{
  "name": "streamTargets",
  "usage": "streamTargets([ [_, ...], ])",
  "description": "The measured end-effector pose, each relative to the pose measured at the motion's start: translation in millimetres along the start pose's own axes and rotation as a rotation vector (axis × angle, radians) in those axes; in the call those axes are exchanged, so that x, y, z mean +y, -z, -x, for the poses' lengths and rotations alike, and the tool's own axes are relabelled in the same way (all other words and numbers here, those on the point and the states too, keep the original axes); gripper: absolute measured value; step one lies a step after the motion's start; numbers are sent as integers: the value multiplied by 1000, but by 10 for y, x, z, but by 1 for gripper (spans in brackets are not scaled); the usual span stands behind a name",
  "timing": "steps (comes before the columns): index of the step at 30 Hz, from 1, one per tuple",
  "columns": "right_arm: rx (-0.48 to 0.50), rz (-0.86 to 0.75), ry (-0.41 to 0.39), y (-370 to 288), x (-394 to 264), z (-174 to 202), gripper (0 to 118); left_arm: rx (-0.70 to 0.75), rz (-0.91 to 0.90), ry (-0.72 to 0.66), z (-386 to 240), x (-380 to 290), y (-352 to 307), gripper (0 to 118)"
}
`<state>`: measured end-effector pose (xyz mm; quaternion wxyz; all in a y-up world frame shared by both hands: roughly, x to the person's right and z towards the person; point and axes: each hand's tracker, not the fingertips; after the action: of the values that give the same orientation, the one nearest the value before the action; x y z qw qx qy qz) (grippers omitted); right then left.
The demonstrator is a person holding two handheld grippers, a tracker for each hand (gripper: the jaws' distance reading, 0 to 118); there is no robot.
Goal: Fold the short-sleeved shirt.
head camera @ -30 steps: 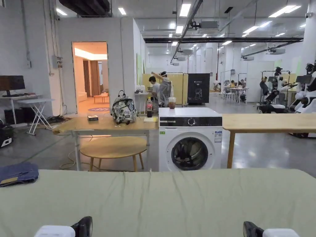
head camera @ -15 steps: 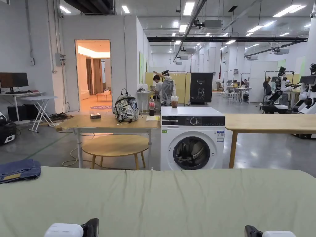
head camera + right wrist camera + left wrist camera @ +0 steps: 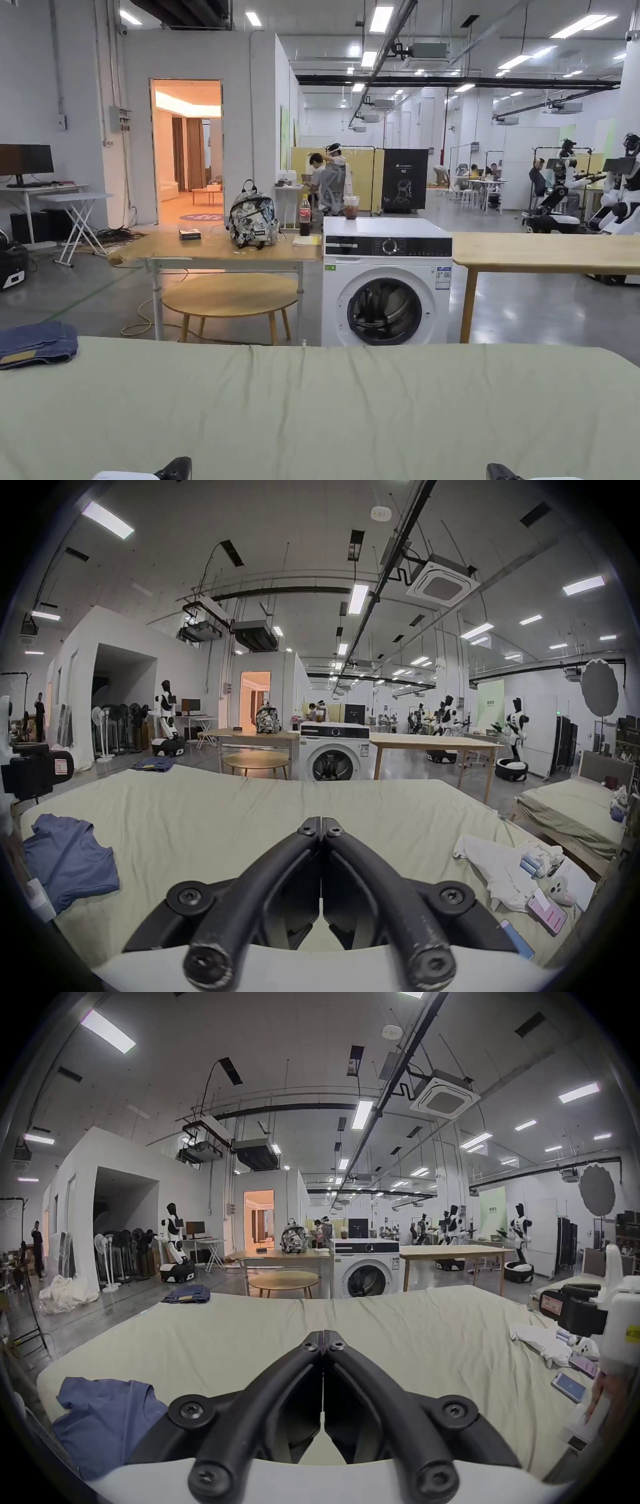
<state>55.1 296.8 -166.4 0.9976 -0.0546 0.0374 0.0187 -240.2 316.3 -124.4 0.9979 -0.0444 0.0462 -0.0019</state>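
Bed (image 3: 242, 1338): a broad surface covered by a wrinkled pale green sheet is seen across the lower part of all three views
Washing machine (image 3: 385, 281): a white front-loader is placed beyond the far edge of the bed, between two wooden benches
Left bench (image 3: 212, 250): a patterned backpack (image 3: 252, 220), a dark bottle and a small dark box are carried on it; a round low wooden table (image 3: 230, 297) is set under it
Right bench (image 3: 544, 249): a long bare wooden top is seen to the right of the washing machine
Short-sleeved shirt (image 3: 104, 1418): a blue shirt is laid crumpled and unfolded on the near left part of the bed, well apart from both sets of jaws; it is also seen at (image 3: 69, 857)
White cloth (image 3: 495, 868): a rumpled white piece is laid on the right side of the bed, with two phones and small items just beside it
Folded jeans (image 3: 37, 342): a blue denim bundle is rested at the far left corner of the bed
Left hand-held gripper (image 3: 323, 1342): the black jaws are pressed together tip to tip above the sheet, with nothing between them
Right hand-held gripper (image 3: 321, 828): the jaws are likewise clenched on nothing, held above the middle of the bed
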Motion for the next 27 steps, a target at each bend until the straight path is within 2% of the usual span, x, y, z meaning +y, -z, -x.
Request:
streamTargets([
  [4, 2, -1, -9, -14, 15, 2, 0, -14, 2, -21, 39, -4, -13, 0],
  [8, 2, -5, 16, -28, 23, -23, 0, -8, 3, -16, 47, 8, -15, 0],
  [15, 8, 3, -1, -43, -8, 38, 0, -18, -5, -44, 100, 7, -37, 0],
  [24, 66, 2, 17, -9, 0, 238, 0, 15, -3, -40, 259, 0, -139, 0],
  [27, 138, -1, 24, 11, -9, 427, 0, 57, 6, -33, 388, 13, -245, 0],
])
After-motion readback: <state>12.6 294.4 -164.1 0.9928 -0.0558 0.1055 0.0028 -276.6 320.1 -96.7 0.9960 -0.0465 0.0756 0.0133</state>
